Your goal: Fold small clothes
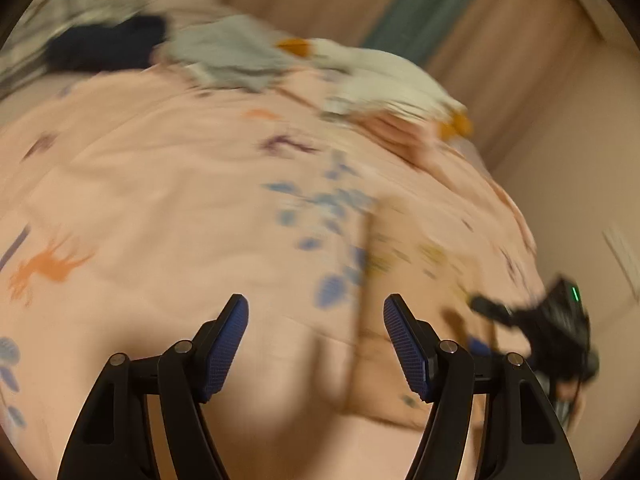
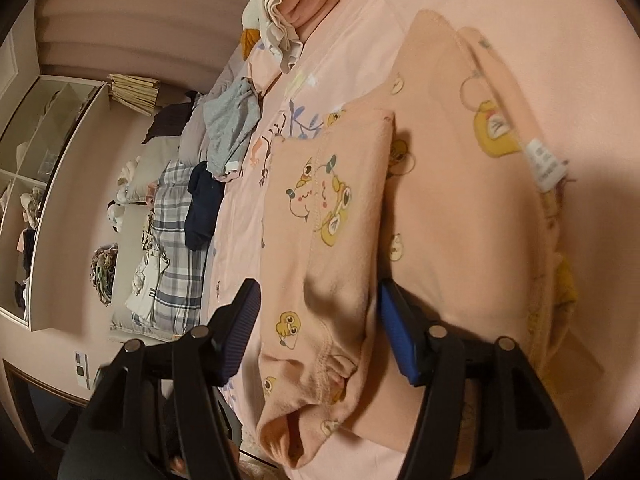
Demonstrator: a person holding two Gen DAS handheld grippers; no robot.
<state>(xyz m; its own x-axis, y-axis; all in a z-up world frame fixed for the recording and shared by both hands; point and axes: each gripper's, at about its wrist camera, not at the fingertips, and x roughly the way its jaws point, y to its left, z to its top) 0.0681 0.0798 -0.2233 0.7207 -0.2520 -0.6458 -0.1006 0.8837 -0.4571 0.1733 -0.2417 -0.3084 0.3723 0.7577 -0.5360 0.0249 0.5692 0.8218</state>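
Left wrist view is motion-blurred: pile of grey, navy and cream clothes (image 1: 240, 52) at top is hard to read, peach cartoon-print cotton garment (image 1: 400, 280) only a smear at centre-right, its far side cut off behind the black right gripper (image 1: 476, 346). In right wrist view the garment (image 2: 332, 216) lies folded on the pink printed bedsheet (image 2: 360, 20), frame centre, long axis bottom to top, cuff end at bottom edge. Left gripper (image 1: 316, 344) spread w/ nothing between; right gripper (image 2: 316, 332) spread, straddling folded sleeve w/o pinching.
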